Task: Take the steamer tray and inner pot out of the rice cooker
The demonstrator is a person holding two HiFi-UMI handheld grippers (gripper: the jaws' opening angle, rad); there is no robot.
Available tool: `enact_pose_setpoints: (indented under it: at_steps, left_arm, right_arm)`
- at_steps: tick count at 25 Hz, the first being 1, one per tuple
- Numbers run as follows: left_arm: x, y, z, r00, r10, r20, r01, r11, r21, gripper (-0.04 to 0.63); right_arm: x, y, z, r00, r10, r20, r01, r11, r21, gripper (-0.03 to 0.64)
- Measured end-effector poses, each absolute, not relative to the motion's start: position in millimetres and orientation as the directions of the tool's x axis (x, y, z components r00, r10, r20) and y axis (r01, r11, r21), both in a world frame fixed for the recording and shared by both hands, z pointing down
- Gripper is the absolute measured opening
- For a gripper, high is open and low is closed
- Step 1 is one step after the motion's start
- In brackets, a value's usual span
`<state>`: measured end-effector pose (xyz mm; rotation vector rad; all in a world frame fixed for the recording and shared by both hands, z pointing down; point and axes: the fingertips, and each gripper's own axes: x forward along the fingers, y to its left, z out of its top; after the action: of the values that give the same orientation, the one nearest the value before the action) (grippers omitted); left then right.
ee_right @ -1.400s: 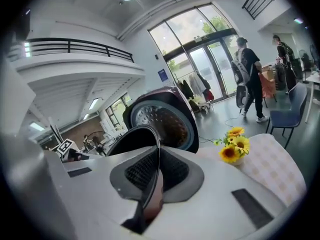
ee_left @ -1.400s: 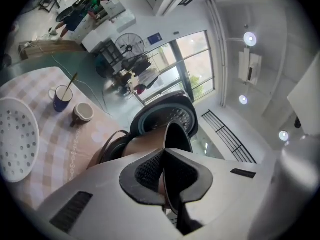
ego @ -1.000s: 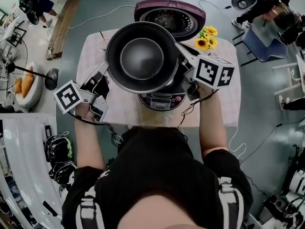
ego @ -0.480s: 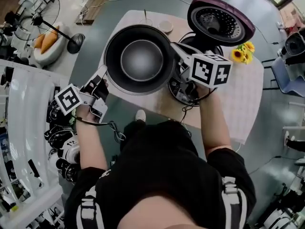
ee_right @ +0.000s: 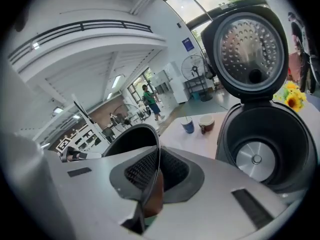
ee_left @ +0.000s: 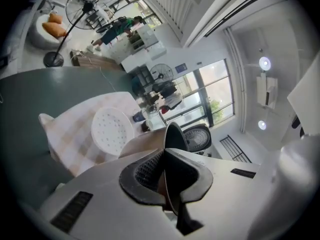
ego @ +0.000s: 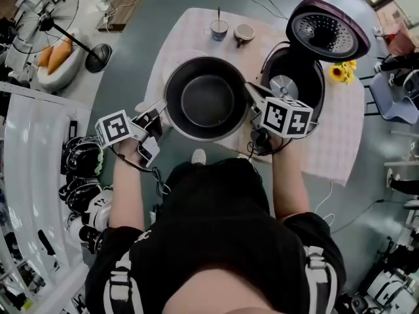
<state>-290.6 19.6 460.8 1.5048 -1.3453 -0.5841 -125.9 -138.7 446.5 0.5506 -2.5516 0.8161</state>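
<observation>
Two tools are at work, and both are clamped on one thing: the left tool [ego: 162, 112] pinches the left edge of the inner pot [ego: 207, 100] and the right tool [ego: 253, 94] pinches its right edge. In each gripper view the thin metal rim is squeezed between ribbed dark pads. Each tool carries one white marker cube [ego: 114, 128] printed with black square patterns, two cubes in all. One inner pot, round and deep, dark and smooth inside with a bright rim, is held outside the rice cooker [ego: 308, 67], over the left half of the bench [ego: 190, 34]; whether its base touches the cloth I cannot tell. One rice cooker stands on the right of the bench, its cavity bare down to one shiny round heating plate [ego: 283, 87]. Its one domed dark-purple lid [ego: 325, 31] is tipped up, showing a dimpled metal inner face. One steamer tray [ee_left: 111, 131] — a white disc pierced with many small holes — lies flat on the bench, seen in the left gripper view beyond the pot. Two cups [ego: 218, 29] stand side by side at the far edge, one blue with a thin stick in it, one brown and white. One small bunch of yellow sunflowers [ego: 340, 72] sits beside the cooker. Cloth in a pale pink-and-white check covers the bench.
</observation>
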Motion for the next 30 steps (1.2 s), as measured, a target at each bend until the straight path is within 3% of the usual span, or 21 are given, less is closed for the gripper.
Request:
enact_pose_setpoints:
  at_steps: [7, 14, 30]
  left_arm:
    - [-290, 11, 521, 0.442, -0.841, 0.31, -0.418, 0.113, 0.901, 0.008]
    - [-286, 7, 551, 0.514, -0.78, 0.357, -0.43, 0.127, 0.894, 0.008]
    - [-274, -12, 593, 0.509, -0.708, 0.489, -0.582, 0.136, 0.802, 0.008]
  right_arm:
    - [-106, -126, 493, -0.753, -0.361, 0.55, -0.616, 0.68, -0.397, 0.02]
    - [-92, -113, 527, -0.675, -0.409, 0.614, -0.696, 0.628, -0.347, 0.021]
    - [-61, -104, 599, -0.576, -0.489, 0.655, -0.801, 0.499, -0.331, 0.024]
